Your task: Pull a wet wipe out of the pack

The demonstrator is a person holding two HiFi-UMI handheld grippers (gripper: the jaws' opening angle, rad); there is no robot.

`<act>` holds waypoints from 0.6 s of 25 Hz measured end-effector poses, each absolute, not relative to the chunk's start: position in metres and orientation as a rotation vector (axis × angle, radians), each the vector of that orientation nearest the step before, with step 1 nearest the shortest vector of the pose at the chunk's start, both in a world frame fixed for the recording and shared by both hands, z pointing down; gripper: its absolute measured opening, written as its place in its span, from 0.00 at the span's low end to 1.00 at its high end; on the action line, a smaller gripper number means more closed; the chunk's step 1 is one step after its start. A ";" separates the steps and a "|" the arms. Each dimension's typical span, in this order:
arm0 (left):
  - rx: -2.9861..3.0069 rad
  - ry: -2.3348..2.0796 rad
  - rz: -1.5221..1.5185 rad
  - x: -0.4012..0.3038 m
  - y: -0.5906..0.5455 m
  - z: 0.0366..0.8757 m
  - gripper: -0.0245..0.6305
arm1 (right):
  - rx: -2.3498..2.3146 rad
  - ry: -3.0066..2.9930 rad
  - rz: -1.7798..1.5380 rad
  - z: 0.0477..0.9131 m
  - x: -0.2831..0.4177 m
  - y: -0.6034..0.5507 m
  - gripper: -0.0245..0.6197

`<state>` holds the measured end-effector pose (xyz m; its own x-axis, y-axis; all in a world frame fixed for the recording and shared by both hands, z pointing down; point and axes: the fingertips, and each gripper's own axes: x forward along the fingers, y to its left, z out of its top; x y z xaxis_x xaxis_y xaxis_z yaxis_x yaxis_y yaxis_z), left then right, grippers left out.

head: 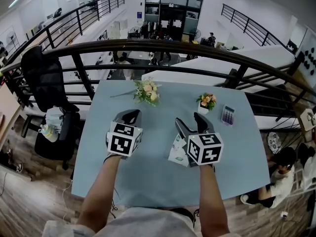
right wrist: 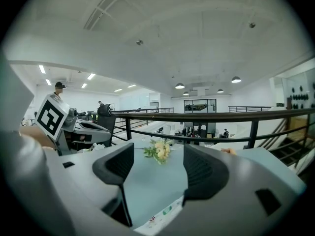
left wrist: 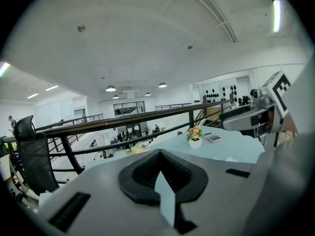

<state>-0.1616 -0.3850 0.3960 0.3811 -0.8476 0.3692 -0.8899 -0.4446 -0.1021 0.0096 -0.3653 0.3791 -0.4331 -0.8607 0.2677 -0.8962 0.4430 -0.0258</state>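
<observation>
The fingers [right wrist: 114, 165] of the right gripper [right wrist: 158, 157] stand apart, with only bare table [right wrist: 152, 183] between them. The fingers [left wrist: 140, 175] of the left gripper [left wrist: 159, 152] are closed together and clamp nothing that can be identified.

Location: the wipe pack [head: 176, 150] lies flat on the table at the lower centre-right of the head view. It sits under the right gripper and is partly covered by it. In the right gripper view only its printed edge shows, at the bottom centre of the frame, short of the pads. The left gripper sits at centre-left of the head view, apart from the pack.

Likely faults from this position:
1. The pack lifts or slides with the wipe, because neither gripper pins it
2. The right jaws close on the pack film instead of a wipe, because the pack lies behind the pads rather than between them

Not readable:
1. The pack opening, and whether a wipe protrudes, are hidden by the right gripper in the head view and cut off in its own view
2. A pale sliver shows at the seam of the left jaws; it is probably table surface, but this is unconfirmed
</observation>
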 end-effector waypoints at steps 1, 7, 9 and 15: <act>2.517 -1.589 0.570 -0.159 -0.385 0.396 0.03 | 1.538 -2.480 0.242 0.379 0.013 -0.365 0.50; 2.490 -1.620 0.569 -0.143 -0.383 0.396 0.03 | 1.521 -2.499 0.243 0.379 0.033 -0.365 0.50; 2.481 -1.625 0.565 -0.133 -0.381 0.396 0.03 | 1.512 -2.502 0.242 0.379 0.044 -0.365 0.50; 2.477 -1.649 0.563 -0.107 -0.377 0.395 0.03 | 1.487 -2.520 0.229 0.377 0.066 -0.363 0.50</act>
